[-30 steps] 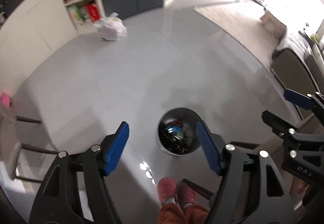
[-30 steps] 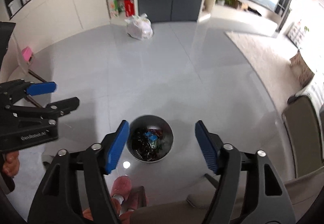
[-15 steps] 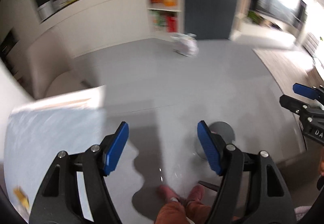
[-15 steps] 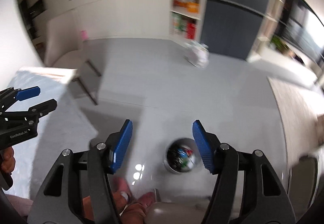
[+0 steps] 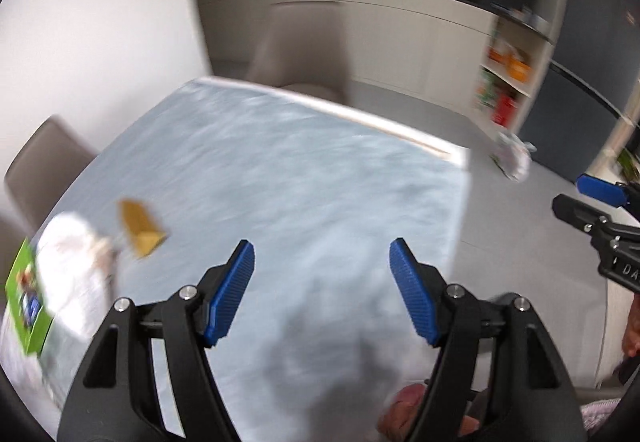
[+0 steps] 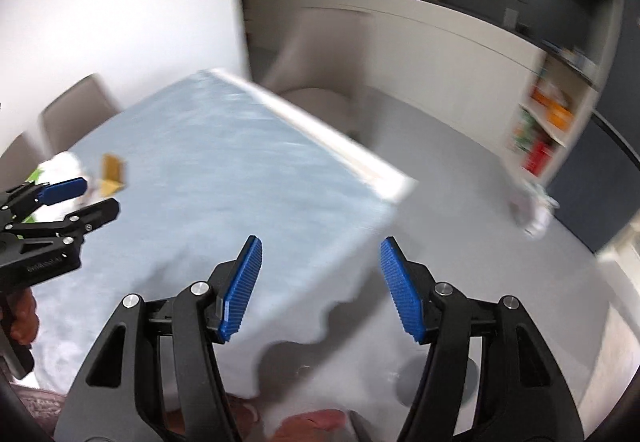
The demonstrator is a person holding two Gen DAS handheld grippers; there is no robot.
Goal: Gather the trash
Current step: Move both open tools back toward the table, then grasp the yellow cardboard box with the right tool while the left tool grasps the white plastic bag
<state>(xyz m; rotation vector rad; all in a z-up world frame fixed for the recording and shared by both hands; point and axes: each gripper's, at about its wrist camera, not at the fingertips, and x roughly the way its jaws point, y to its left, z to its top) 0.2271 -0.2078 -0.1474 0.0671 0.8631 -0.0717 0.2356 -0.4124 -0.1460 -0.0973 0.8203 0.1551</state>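
Both claws are shown empty: the left gripper point(image 5: 322, 286) and the right gripper point(image 6: 320, 288) are held with jaws apart, nothing between the pads. Trash is seen at nine o'clock on the blue-clothed table point(image 5: 304, 178): a yellow-brown carton point(image 5: 140, 228), a white crumpled wrapper point(image 5: 74, 266) and a green box point(image 5: 26, 306), none yet collected. A white filled bag point(image 5: 512, 158) is left on the floor at two o'clock. The near tablecloth edge is draped; the tabletop between is open, with chairs point(image 5: 296, 46) at its far sides.
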